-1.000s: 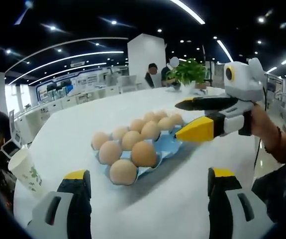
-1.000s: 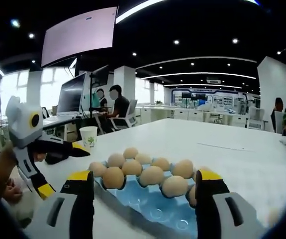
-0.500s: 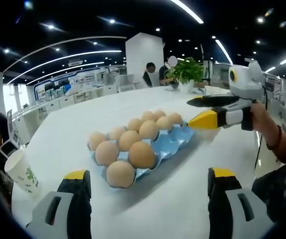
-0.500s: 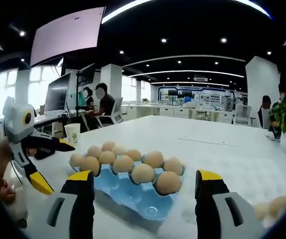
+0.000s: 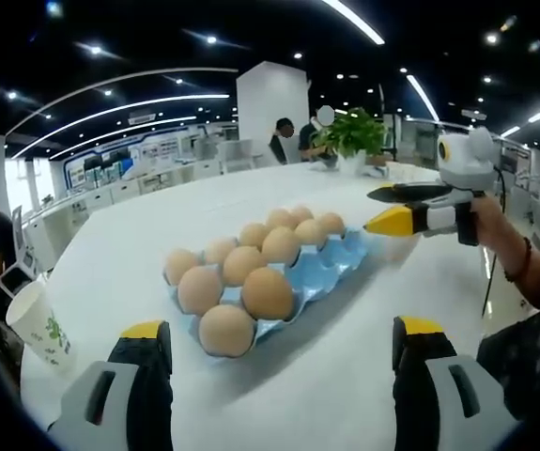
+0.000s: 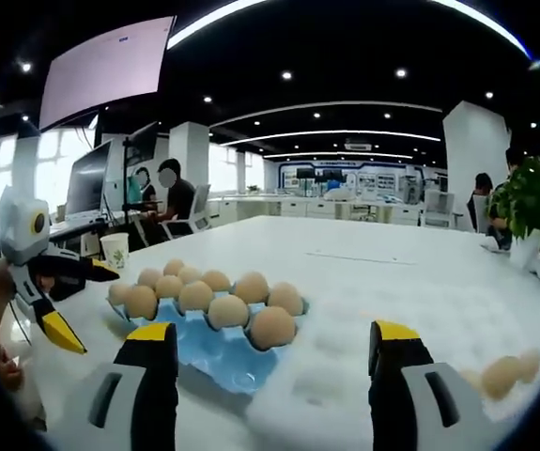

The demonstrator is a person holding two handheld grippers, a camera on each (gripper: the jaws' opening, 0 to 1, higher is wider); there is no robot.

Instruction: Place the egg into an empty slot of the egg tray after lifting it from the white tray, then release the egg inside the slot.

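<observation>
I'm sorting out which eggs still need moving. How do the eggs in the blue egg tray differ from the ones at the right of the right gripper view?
The eggs in the blue egg tray sit in tidy rows; the loose eggs lie huddled on the white tray. The tray group is many; the loose group few. Both look brown.

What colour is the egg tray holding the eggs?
Light blue. The egg tray shows best in the right gripper view, where its empty slots face the camera.
</observation>
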